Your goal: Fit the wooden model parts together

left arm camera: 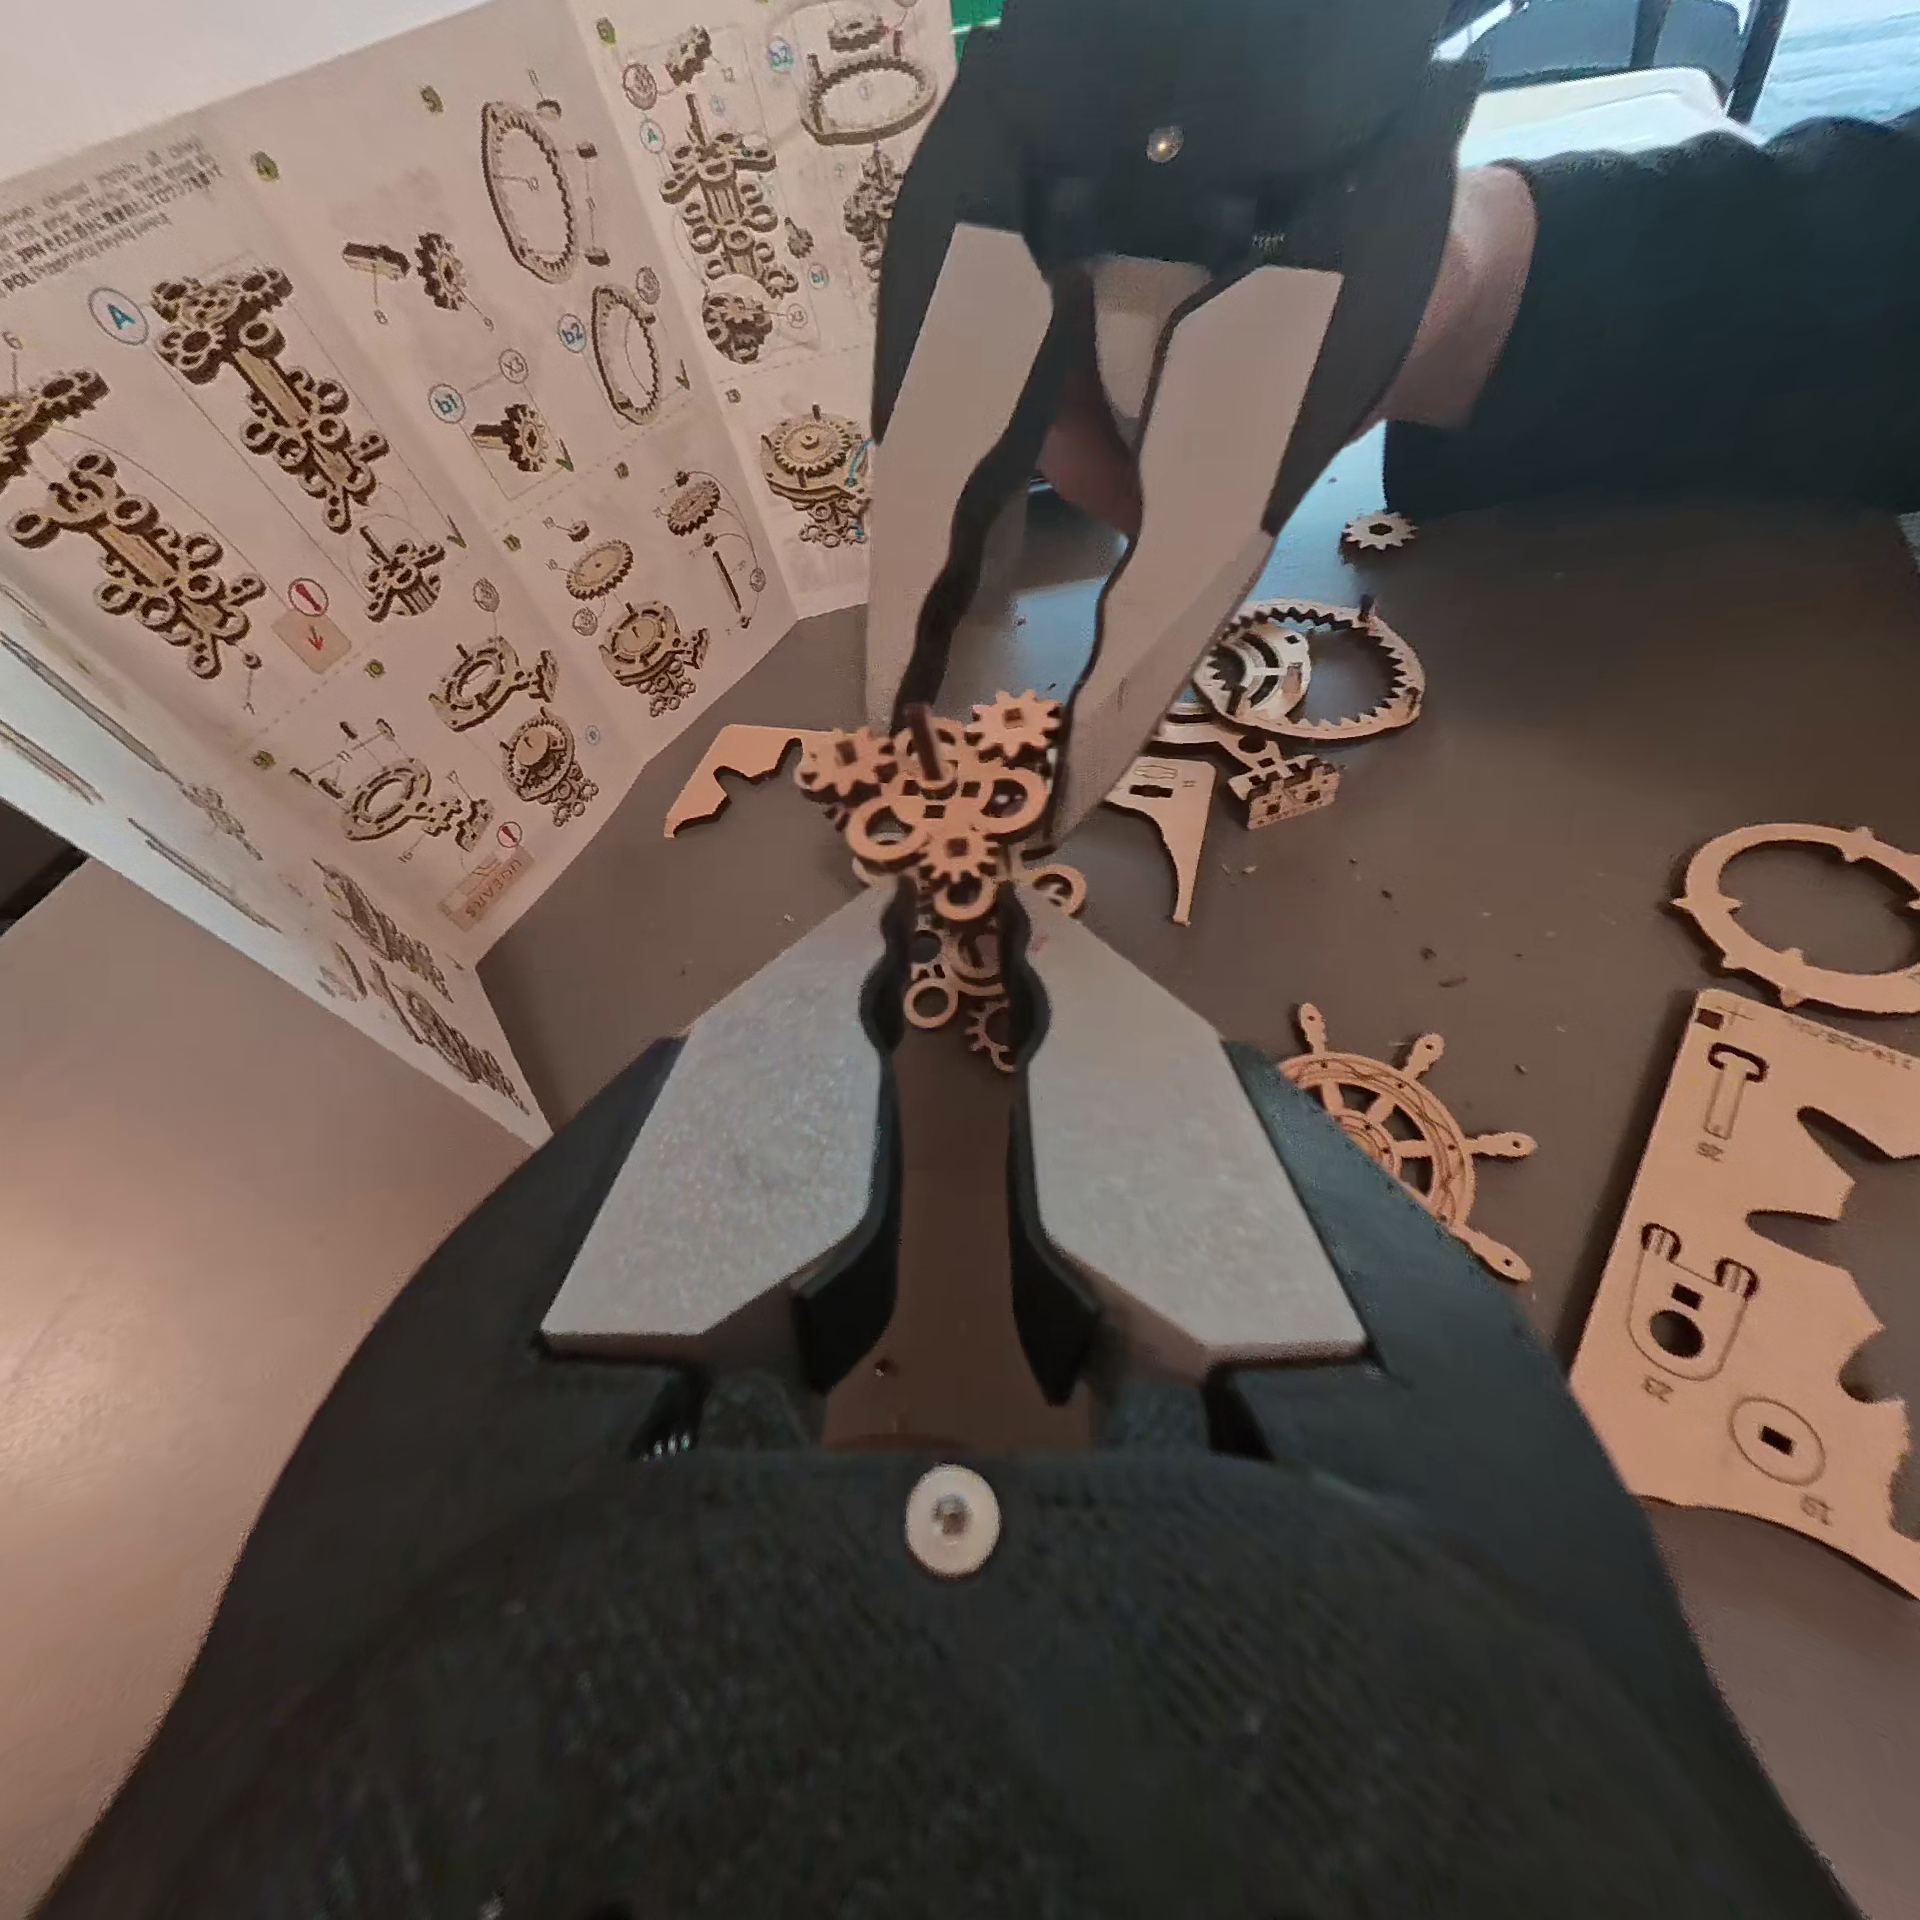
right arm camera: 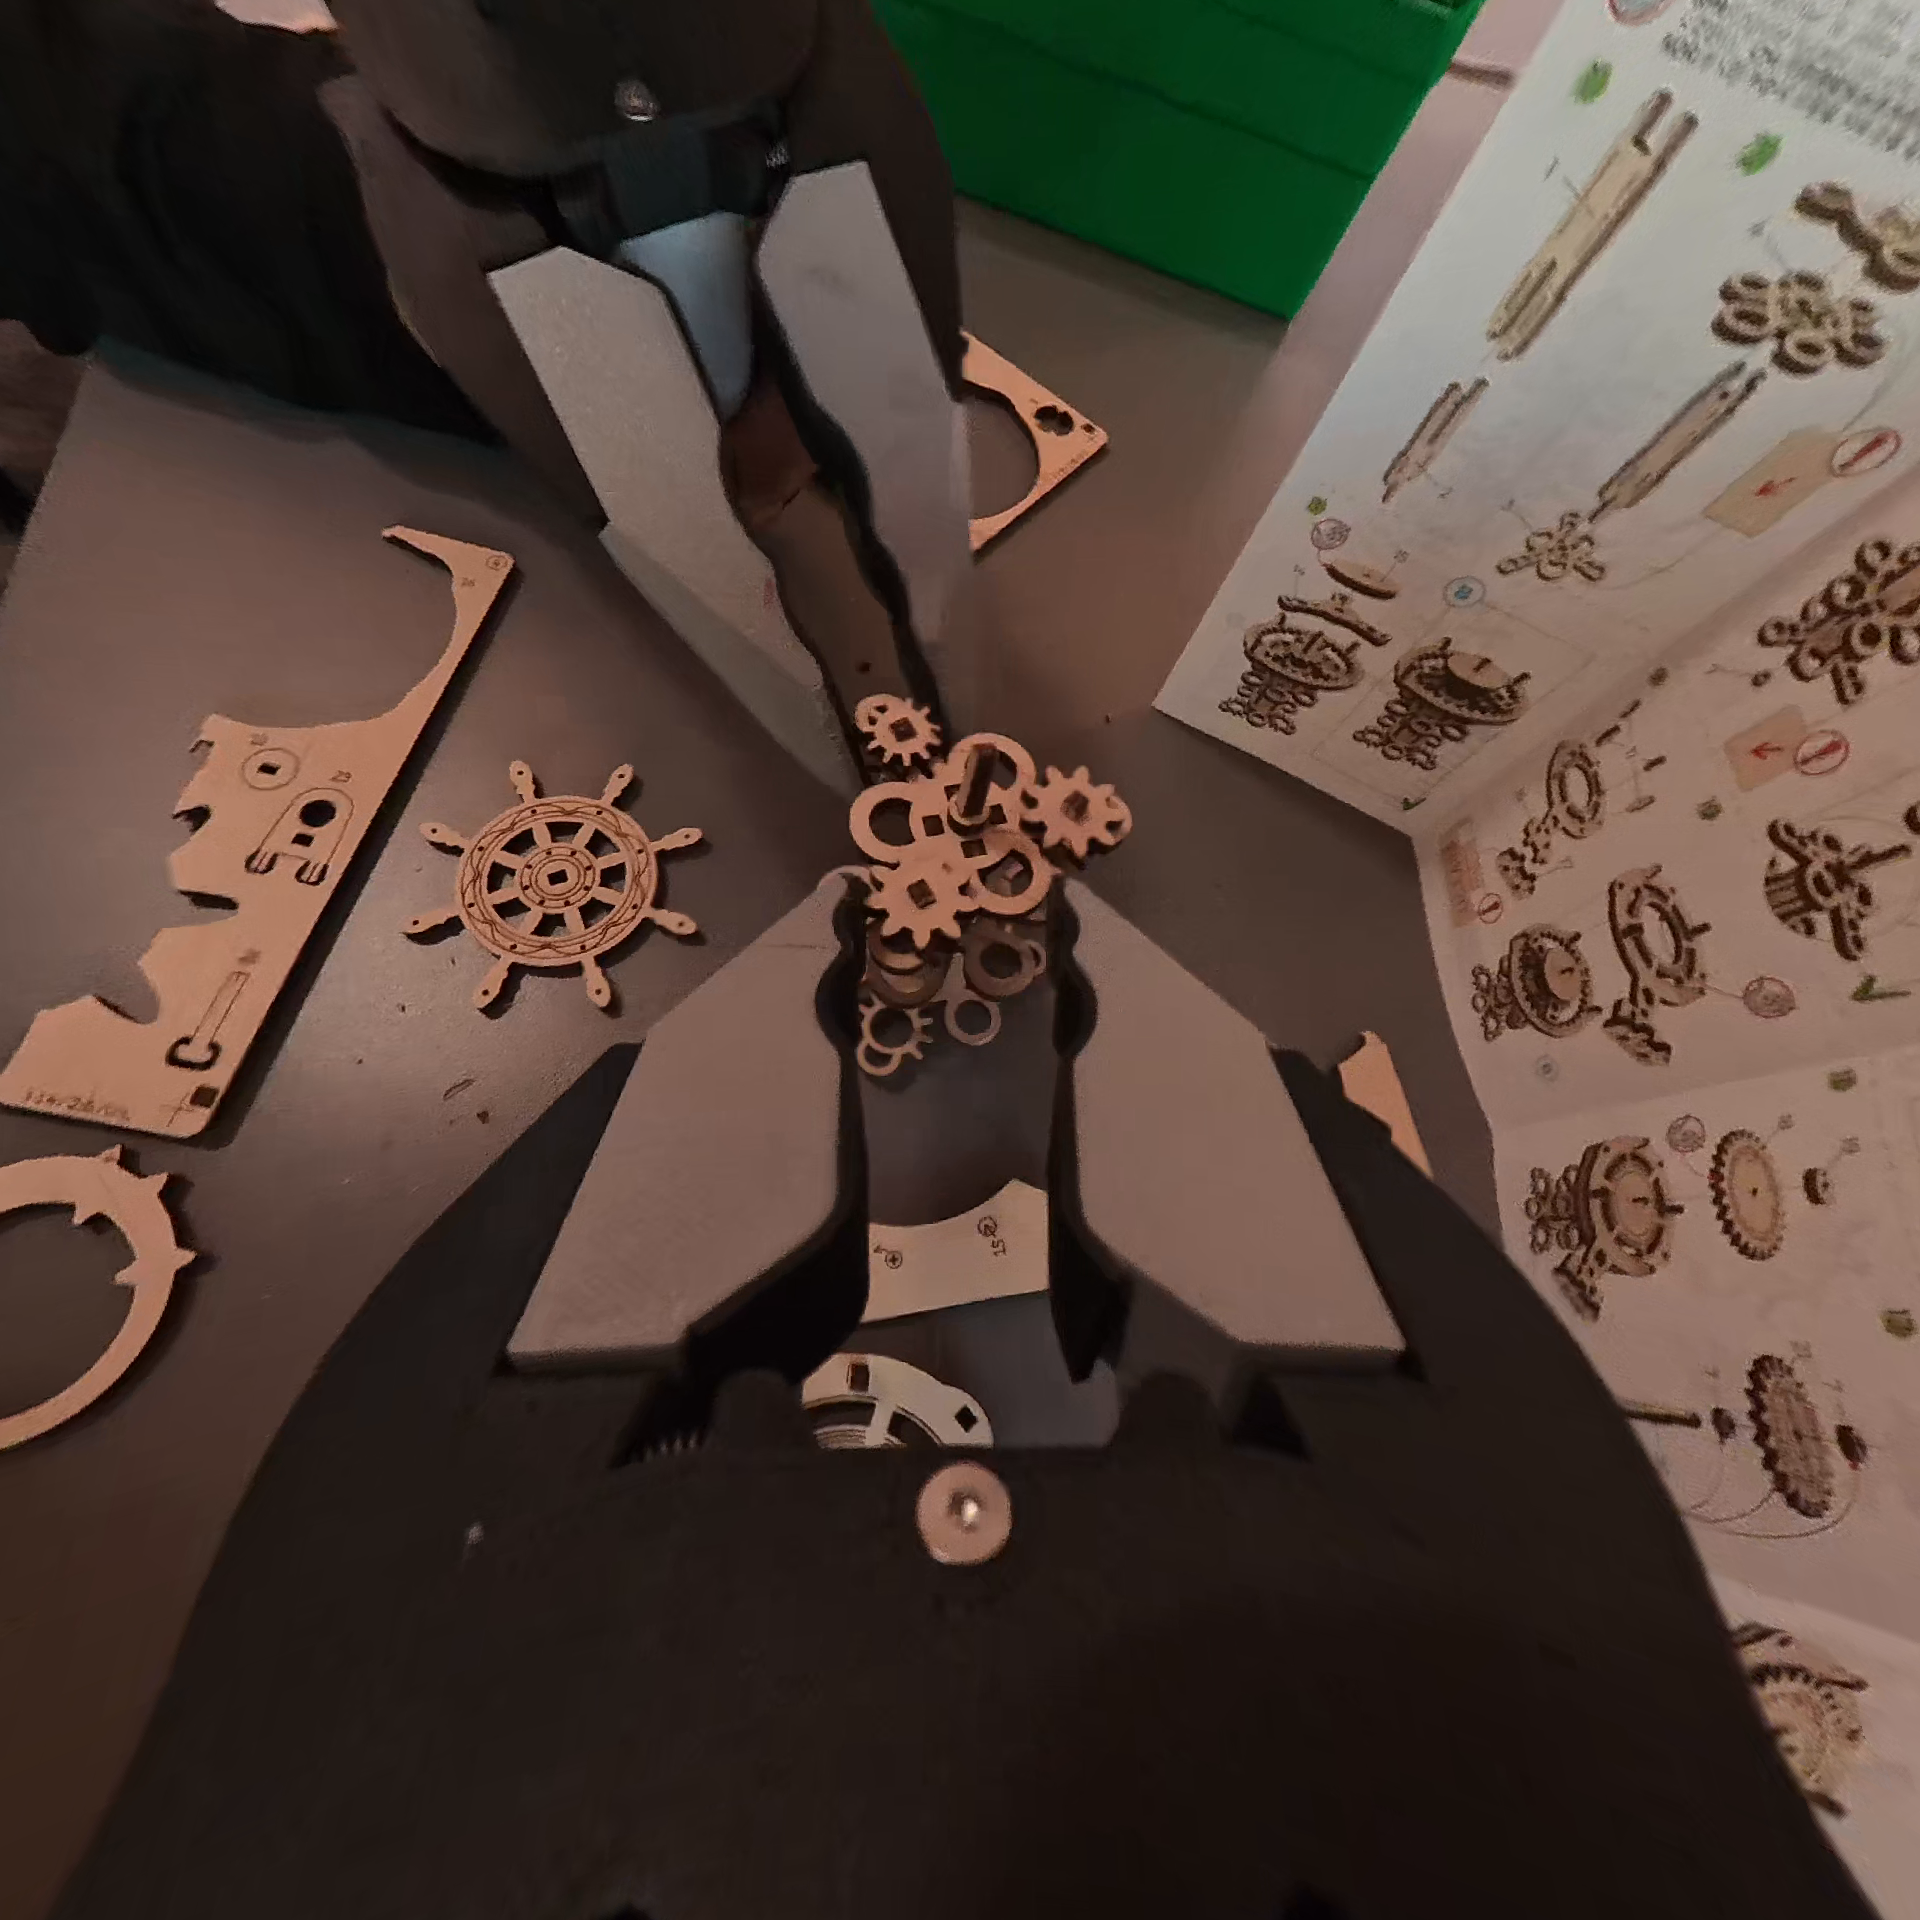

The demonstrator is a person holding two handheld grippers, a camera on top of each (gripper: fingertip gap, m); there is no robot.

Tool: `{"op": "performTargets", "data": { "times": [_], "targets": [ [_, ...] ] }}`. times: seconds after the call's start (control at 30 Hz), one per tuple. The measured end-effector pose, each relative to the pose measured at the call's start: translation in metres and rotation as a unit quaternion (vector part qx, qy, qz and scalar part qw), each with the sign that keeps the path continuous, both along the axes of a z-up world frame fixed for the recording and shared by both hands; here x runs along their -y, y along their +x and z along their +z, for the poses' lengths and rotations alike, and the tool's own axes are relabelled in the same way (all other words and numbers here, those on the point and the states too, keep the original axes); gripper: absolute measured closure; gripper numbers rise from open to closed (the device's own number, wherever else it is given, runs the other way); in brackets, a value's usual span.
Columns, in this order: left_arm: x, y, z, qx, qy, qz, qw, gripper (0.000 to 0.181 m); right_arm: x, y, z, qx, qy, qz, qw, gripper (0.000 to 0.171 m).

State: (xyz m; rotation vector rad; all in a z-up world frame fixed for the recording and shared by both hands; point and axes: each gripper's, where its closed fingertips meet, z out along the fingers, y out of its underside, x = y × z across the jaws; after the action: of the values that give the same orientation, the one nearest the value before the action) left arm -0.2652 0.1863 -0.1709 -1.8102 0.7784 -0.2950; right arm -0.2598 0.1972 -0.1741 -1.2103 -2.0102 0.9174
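Observation:
A small wooden gear assembly [left arm camera: 935,821], a stack of cogs and rings with a dark peg sticking out of it, is held above the table between my two grippers. My left gripper [left arm camera: 956,935] is shut on one end of it. My right gripper [left arm camera: 992,727] comes from the opposite side, its jaws closed around the cog end. In the right wrist view the assembly [right arm camera: 956,852] sits between the tips of my right gripper [right arm camera: 956,914], and my left gripper [right arm camera: 899,717] reaches in from the top.
On the dark table [left arm camera: 1558,748] lie a wooden ship's wheel [left arm camera: 1403,1132], a toothed ring part [left arm camera: 1309,675], an open ring frame [left arm camera: 1808,914], a punched plywood sheet [left arm camera: 1745,1299] and a small cog [left arm camera: 1377,535]. An unfolded instruction sheet [left arm camera: 364,468] stands at the left. A green box [right arm camera: 1143,135] is behind. My two grippers' fingertips are within a few centimetres of each other. Left tips and right tips are each some 10 cm from the wooden ship's wheel [left arm camera: 1403,1132]. The right camera catches it too, in the right wrist view [right arm camera: 512,904].

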Motion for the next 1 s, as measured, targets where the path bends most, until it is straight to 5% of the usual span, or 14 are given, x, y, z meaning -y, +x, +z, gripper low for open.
{"op": "performTargets", "data": {
  "times": [0.3,0.83,1.0],
  "targets": [
    [-0.005,-0.015,0.008,0.054,-0.017,0.030,0.998,0.170,0.003,0.000,0.008,0.015,-0.150,-0.007,0.989,0.141],
    [-0.010,-0.039,-0.002,0.084,-0.066,0.070,0.992,0.164,-0.014,0.008,0.001,0.019,-0.167,-0.039,0.985,0.126],
    [-0.020,-0.070,-0.009,0.074,-0.075,0.159,0.982,0.163,-0.011,0.011,-0.019,0.062,-0.157,-0.036,0.985,0.121]
  ]
}}
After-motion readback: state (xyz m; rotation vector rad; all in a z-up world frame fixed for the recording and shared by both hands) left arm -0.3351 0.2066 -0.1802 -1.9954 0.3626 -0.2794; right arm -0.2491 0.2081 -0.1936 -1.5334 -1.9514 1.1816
